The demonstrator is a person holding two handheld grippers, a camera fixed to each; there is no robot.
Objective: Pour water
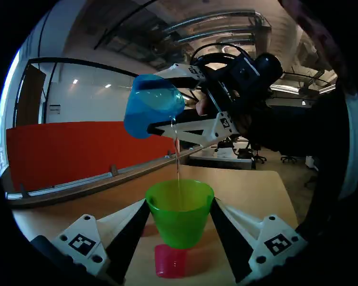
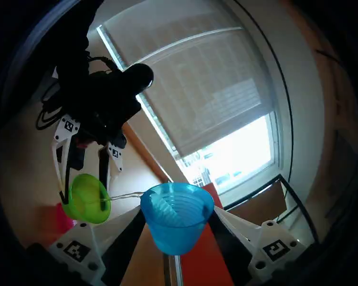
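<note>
Right hand-held gripper holds tilted blue cup above green cup.

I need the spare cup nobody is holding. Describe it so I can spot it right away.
Find the wooden table in the left gripper view. Just below the green cup in the left gripper, the pink cup sits on the tabletop. It alone is pink and unheld; the blue cup is gripped too, tilted above.

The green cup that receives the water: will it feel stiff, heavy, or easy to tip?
The green cup looks like thin plastic, so probably light and flexible. Its base is narrower than its rim, so perhaps tippy.
</note>
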